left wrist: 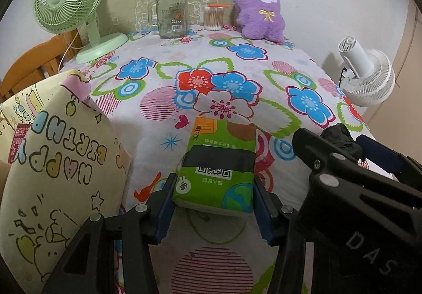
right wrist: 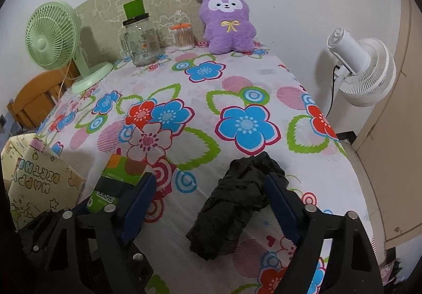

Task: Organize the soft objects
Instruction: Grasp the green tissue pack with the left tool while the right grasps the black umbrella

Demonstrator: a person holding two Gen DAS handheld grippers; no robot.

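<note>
— What is on the far left?
— A yellow birthday bag point(left wrist: 60, 175) stands at the table's edge. Next to it the left gripper point(left wrist: 213, 204) squeezes a green tissue pack point(left wrist: 219, 164), one blue pad on each side.

— And to the right?
— A black bundle point(right wrist: 237, 204) lies on the flowery cloth point(right wrist: 211, 98). The right gripper point(right wrist: 211, 201) has its fingers wide apart around it. One finger is just beside the bundle, but it isn't squeezing it.

— What's at the back?
— A green fan point(right wrist: 52, 38), a glass jar point(right wrist: 139, 40) and a purple plush toy point(right wrist: 229, 24).
</note>
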